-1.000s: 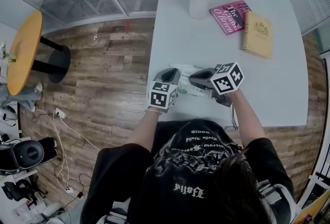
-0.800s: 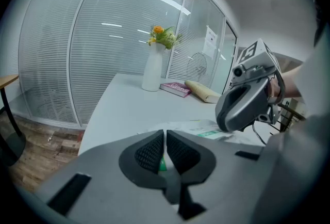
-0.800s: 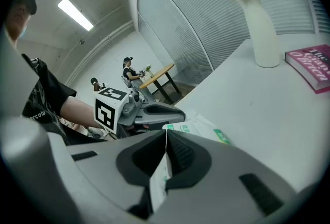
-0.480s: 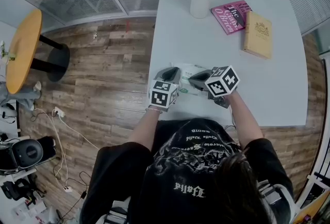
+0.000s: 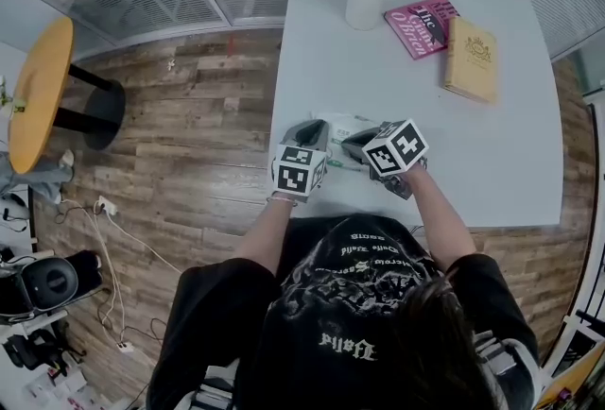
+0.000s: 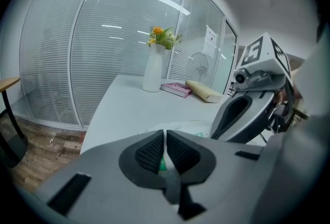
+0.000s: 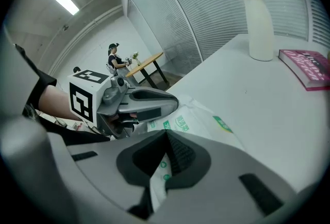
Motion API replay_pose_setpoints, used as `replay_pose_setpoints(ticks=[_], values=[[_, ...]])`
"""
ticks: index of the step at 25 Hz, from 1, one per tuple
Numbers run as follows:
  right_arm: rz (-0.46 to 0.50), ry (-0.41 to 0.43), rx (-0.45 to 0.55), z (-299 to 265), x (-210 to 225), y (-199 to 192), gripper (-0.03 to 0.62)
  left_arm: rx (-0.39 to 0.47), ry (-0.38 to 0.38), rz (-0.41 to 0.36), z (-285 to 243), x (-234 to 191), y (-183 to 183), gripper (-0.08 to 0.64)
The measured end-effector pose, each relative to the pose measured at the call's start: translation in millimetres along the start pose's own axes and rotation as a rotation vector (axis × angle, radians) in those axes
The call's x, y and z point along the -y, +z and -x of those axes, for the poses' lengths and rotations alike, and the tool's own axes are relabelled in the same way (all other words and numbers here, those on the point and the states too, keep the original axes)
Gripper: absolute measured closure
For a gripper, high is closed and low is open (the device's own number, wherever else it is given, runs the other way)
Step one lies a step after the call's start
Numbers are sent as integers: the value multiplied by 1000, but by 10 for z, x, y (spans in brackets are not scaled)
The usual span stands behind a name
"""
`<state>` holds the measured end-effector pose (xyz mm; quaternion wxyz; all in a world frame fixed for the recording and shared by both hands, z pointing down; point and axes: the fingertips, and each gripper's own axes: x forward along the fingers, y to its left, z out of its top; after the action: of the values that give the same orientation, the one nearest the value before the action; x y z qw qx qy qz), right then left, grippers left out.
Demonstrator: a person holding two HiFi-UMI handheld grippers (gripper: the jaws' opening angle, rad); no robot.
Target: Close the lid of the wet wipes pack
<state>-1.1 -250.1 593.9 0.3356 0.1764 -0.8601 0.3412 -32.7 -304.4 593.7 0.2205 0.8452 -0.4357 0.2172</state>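
Two tools meet over the wet wipes pack (image 5: 340, 127) at the near edge of the white surface (image 5: 501, 162). The right tool (image 7: 166, 138), jaws just drawn together on nothing, tilts steeply down; pressing squarely on the lid should seat it. The left tool (image 6: 165, 135), jaws pinched narrow, angles down alongside, apparently steadying the pack.

Flower vase (image 5: 365, 4), pink book (image 5: 421, 25), tan book (image 5: 472, 59) on white table (image 5: 510, 144)

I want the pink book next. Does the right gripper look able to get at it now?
Likely yes: the right gripper, shut at the wet wipes pack, has nothing standing on the table between it and the pink book, though it's a long stretch.
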Motion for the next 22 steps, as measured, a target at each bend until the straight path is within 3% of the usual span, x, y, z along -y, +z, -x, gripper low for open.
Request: replay_pose_setpoints(ticks=[6,9,12,15,22], values=[[40,-87,-6,-60,-28,80,594,-12,19,-4,112,8,-26,540],[10,-118,75,-14,-45,65,594,10,5,-9,261,71,-24,540],[10,-199,205,189,-57,111,594,61,4,-8,449,83,46,540],[-13,-296,340,518,-60,152,594,124,-9,-5,667,163,181,540],[3,-634,572,1442,-217,-16,594,306,-32,-120,1333,469,685,540]])
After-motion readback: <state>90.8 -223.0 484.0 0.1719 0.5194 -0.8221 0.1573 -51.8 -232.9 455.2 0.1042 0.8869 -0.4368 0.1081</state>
